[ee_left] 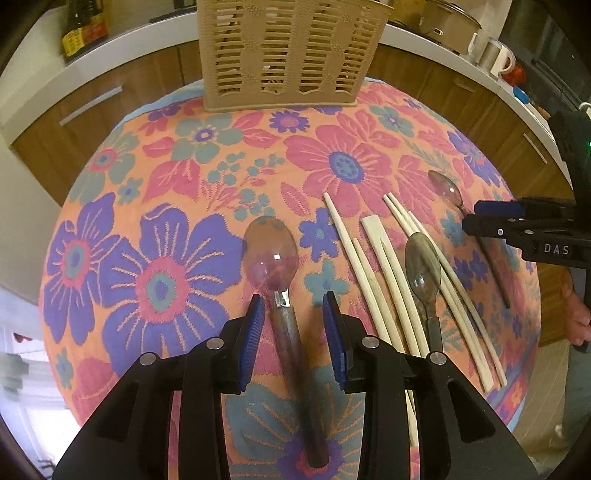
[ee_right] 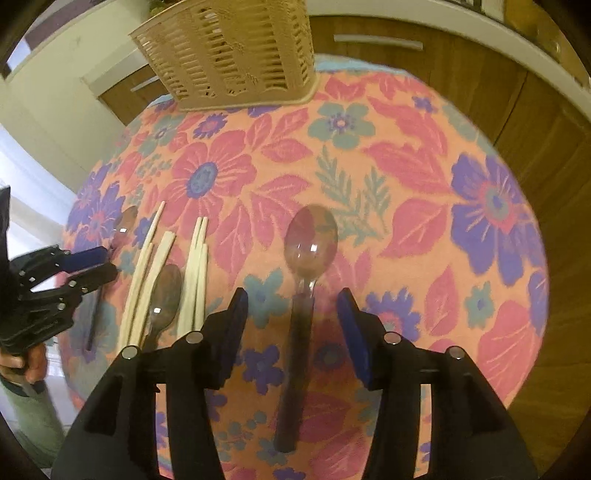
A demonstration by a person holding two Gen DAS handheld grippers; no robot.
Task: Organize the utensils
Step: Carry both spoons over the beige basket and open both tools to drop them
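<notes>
My left gripper is open, its jaws on either side of a dark-handled spoon lying on the flowered cloth. My right gripper is open around the handle of another spoon. Between them lie several pale chopsticks with a third spoon among them; they also show in the right wrist view. A beige slotted utensil basket stands at the far edge of the table, also in the right wrist view. The right gripper shows at the left wrist view's right edge.
The flowered tablecloth covers a round table. Wooden cabinets and a white counter with a bottle, mugs and a pot stand behind it.
</notes>
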